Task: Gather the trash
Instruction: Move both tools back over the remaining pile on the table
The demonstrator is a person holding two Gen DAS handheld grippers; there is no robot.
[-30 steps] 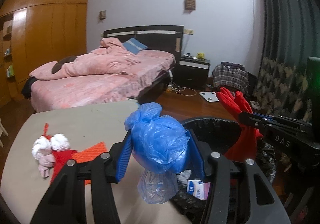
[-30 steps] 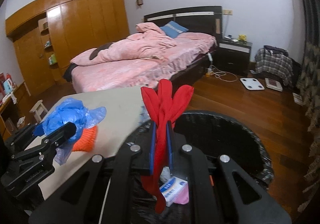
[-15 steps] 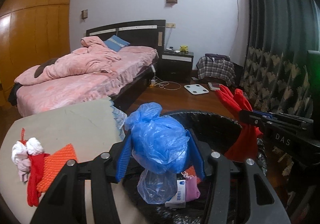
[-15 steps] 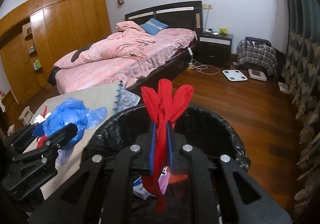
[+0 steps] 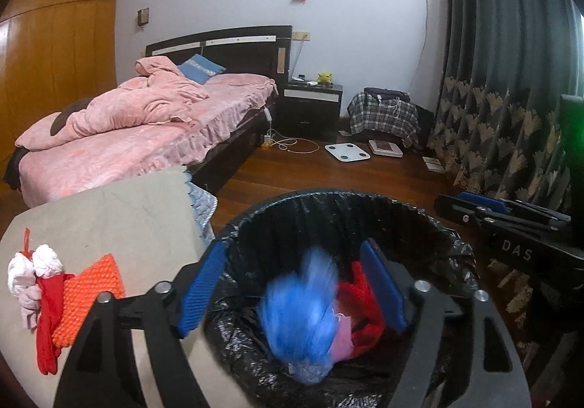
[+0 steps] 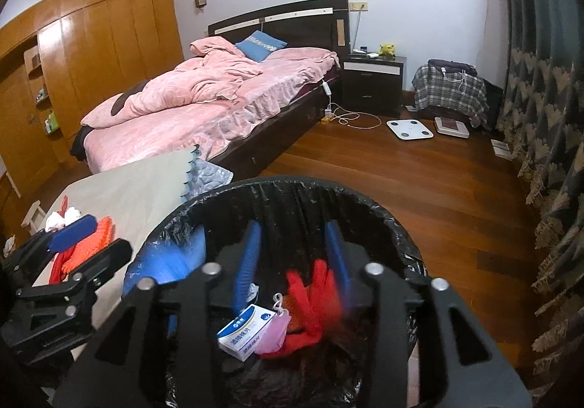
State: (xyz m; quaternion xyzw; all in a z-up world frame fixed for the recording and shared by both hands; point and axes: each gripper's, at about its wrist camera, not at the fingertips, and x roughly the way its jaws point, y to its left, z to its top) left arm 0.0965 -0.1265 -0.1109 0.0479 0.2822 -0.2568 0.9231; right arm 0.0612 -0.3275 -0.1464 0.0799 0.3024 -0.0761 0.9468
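A bin lined with a black bag point(image 5: 419, 222) point(image 6: 368, 203) stands beside the table. Over it my left gripper point(image 5: 292, 280) hangs with its jaws opening; a blurred blue plastic bag point(image 5: 303, 313) point(image 6: 171, 258) falls free between them into the bin. My right gripper point(image 6: 294, 251) is over the bin too, jaws opening, and the red glove point(image 6: 310, 302) point(image 5: 365, 313) drops below them onto a pink mask point(image 6: 273, 331) and a small white and blue box point(image 6: 244, 331). On the table point(image 5: 120, 218) lie an orange cloth point(image 5: 84, 298), a red glove point(image 5: 49, 320) and white wads point(image 5: 33, 265).
A bed with pink bedding point(image 6: 204, 105) stands behind the table, a dark nightstand point(image 6: 372, 83) beyond it. A white scale point(image 6: 408, 129), cables and a plaid bag point(image 6: 450, 94) sit on the wooden floor. Patterned curtains point(image 6: 547, 116) hang along the right.
Both grippers have opened over the bin. The blue bag left my left gripper and the red glove left my right; both are dropping into the bin. Earlier both hands moved from the table over the bin.
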